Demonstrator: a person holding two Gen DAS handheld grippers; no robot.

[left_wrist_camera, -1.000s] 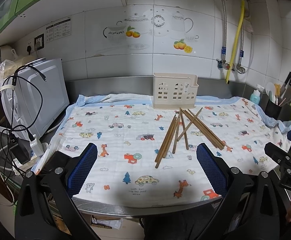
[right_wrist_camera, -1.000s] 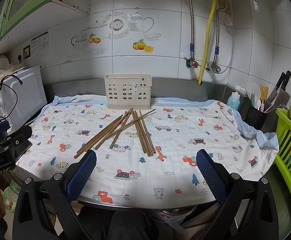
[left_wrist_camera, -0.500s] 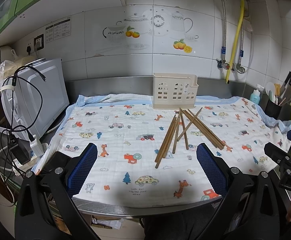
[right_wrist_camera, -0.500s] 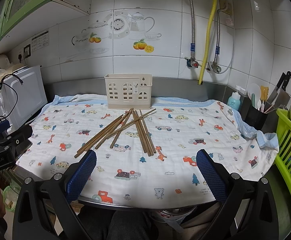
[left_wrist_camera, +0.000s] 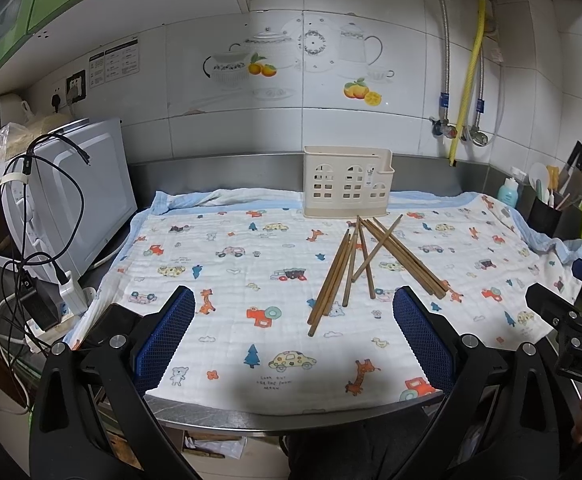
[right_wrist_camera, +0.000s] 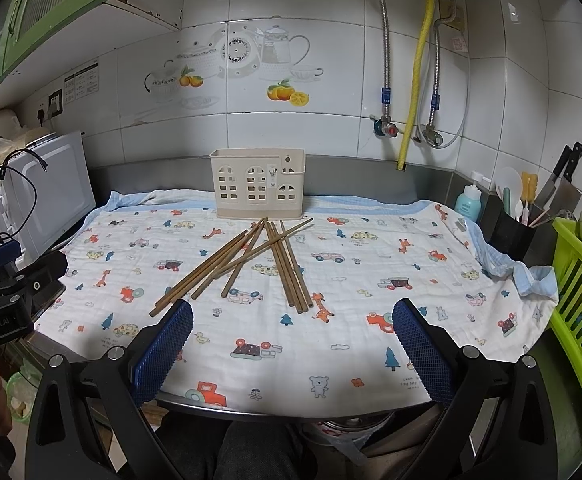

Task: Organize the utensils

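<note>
Several brown wooden chopsticks (left_wrist_camera: 365, 262) lie loosely crossed on a cartoon-print cloth (left_wrist_camera: 231, 272); they also show in the right wrist view (right_wrist_camera: 251, 264). A beige plastic utensil holder (left_wrist_camera: 347, 182) with window cut-outs stands upright behind them against the wall, also in the right wrist view (right_wrist_camera: 258, 182). My left gripper (left_wrist_camera: 293, 336) is open and empty, held near the counter's front edge. My right gripper (right_wrist_camera: 291, 344) is open and empty at the front edge too. The chopsticks lie beyond both grippers.
A white microwave (left_wrist_camera: 63, 200) with cables stands at the left. A black pot of utensils (right_wrist_camera: 513, 228), knives (right_wrist_camera: 563, 184) and a green rack (right_wrist_camera: 575, 300) stand at the right. Pipes (right_wrist_camera: 415, 80) run down the tiled wall.
</note>
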